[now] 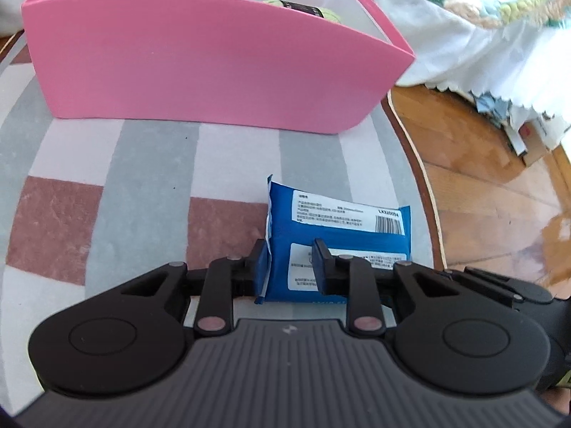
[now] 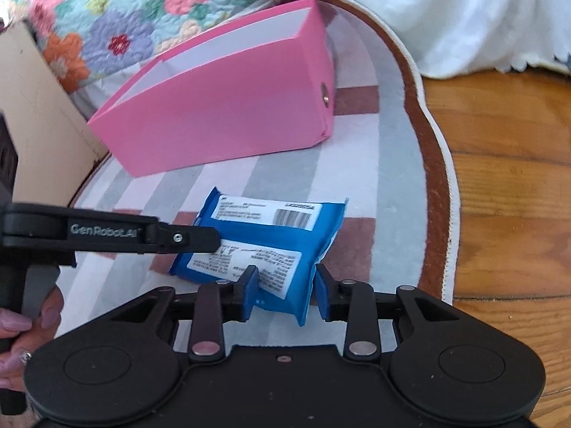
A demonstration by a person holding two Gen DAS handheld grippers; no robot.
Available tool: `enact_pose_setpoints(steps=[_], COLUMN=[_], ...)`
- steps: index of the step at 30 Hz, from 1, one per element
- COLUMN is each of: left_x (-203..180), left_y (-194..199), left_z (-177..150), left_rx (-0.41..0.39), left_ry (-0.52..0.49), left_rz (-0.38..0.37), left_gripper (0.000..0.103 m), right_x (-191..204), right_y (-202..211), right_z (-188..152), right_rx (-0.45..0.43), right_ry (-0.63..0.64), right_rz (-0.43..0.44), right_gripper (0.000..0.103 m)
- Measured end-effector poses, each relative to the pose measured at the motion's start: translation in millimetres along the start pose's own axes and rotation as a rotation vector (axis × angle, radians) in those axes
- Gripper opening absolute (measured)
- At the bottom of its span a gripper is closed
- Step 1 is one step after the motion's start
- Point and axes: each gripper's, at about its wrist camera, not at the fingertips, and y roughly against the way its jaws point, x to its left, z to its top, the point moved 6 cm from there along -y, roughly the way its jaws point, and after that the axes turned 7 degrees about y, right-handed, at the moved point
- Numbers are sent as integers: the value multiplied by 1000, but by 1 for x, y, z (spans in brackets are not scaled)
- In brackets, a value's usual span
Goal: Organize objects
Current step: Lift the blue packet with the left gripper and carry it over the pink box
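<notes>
Two grippers work over a striped rug (image 1: 150, 164) of grey, white and dusty-red bands, its brown-and-cream scalloped border curving beside glossy wooden floor (image 1: 481, 185).

From the left wrist view, a tall pink box (image 1: 200, 67) of smooth card stands open-topped on the rug, something pale green (image 1: 303, 5) inside. A frilled white bed skirt (image 1: 474, 57) hangs under a flowered quilt at right. The left gripper (image 1: 289, 267) has its jaws closed on the left end of a soft blue packet (image 1: 339, 228) with white labels, lying near the rug's edge.

From the right wrist view, the right gripper (image 2: 283, 290) pinches the packet's (image 2: 282, 235) near corner, film creased between the pads. A hand (image 2: 21, 324) holds the left gripper's handle. Bare floor (image 2: 506, 185) lies open to the right; a cream panel (image 2: 39, 114) closes the left.
</notes>
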Motion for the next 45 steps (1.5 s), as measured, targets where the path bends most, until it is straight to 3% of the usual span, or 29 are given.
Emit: enact_pose_setpoints(steps=[12, 20, 28, 45], left_x=[3, 8, 18, 38], left_y=[27, 60, 98, 136], left_z=[-7, -7, 1, 5], left_rx=[56, 39, 31, -27], left_ry=[-2, 7, 31, 51], left_rz=[32, 31, -29, 0], left_gripper=[28, 30, 31, 32], right_x=[32, 62, 89, 141], right_y=[15, 32, 58, 68], right_z=[5, 12, 29, 41], right_rx=[27, 23, 14, 4], right_ry=[77, 145, 199, 297], right_rz=[19, 39, 56, 51], right_gripper=[40, 48, 50, 59])
